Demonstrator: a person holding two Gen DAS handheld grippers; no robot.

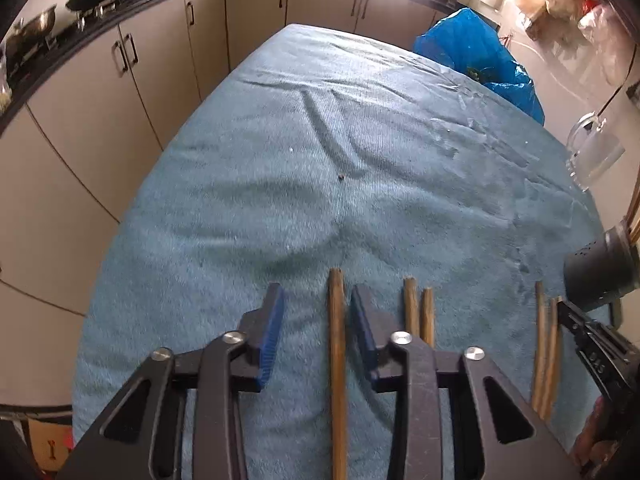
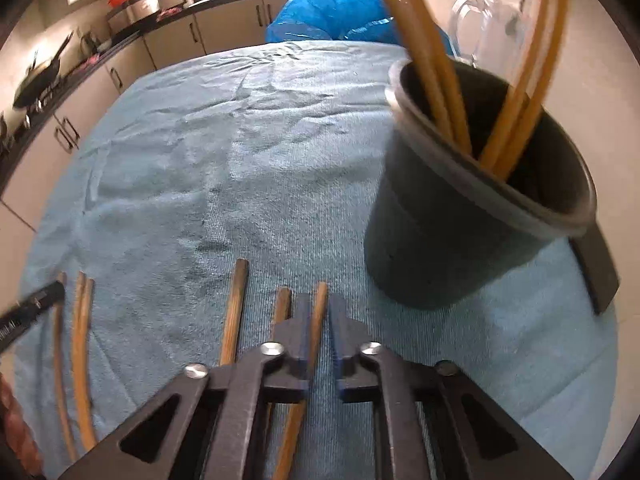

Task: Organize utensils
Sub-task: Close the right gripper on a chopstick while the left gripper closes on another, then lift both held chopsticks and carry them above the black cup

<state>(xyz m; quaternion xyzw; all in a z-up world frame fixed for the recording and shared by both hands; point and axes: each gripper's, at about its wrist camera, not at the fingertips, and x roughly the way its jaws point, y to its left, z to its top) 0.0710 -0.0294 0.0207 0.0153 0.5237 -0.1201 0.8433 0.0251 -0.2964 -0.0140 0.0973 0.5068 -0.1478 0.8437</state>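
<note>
Blue terry towel (image 2: 208, 184) covers the whole table, and the dark holder (image 2: 460, 232) sits fwd-right of the right claw (image 2: 319, 316) w/ several chopsticks already in it. Right claw's nearly closed round one chopstick (image 2: 318, 312), though a firm pinch isn't clear. Best bet: squeeze fully, lift level, tip it in. Left claw (image 1: 316, 312) is wide open, straddling a chopstick (image 1: 337, 340) w/o gripping it; centre it before closing.

Left gripper (image 1: 316, 320): black linkage arms, round silver pivot screws, blue ribbed pads (image 1: 272, 332) lining the jaws. Right gripper (image 2: 319, 320): identical construction, white lettering on its body.
</note>
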